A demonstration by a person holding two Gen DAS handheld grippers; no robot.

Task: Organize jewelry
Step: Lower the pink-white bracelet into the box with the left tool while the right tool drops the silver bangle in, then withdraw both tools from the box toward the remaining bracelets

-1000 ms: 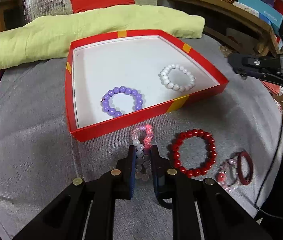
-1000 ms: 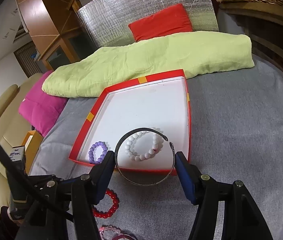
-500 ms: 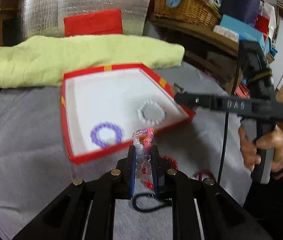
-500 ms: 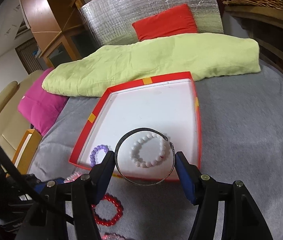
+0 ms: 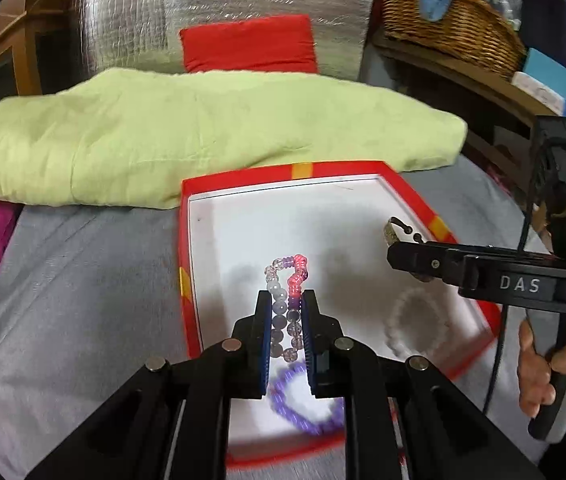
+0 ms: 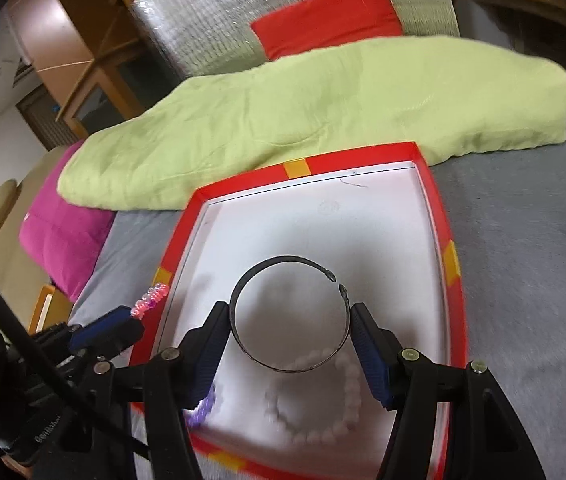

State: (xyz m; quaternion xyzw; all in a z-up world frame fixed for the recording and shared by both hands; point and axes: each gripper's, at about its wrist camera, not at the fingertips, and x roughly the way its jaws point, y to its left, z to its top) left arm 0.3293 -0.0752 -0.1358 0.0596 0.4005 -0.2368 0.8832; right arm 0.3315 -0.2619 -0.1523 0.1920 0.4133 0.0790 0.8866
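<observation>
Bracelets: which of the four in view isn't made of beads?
The metal bangle gripped by the right gripper: a plain open band, unlike the pink bracelet, white bracelet and purple bracelet.

A grey-covered bed (image 6: 523, 240) carries everything. Directly on it lie a red box (image 6: 431, 184) with a white floor (yellow patches mark its rim), a long pale-green quilt (image 6: 323, 112) touching the box's far edge, and a magenta cushion (image 6: 63, 232) at the left, partly under the quilt's end.
</observation>
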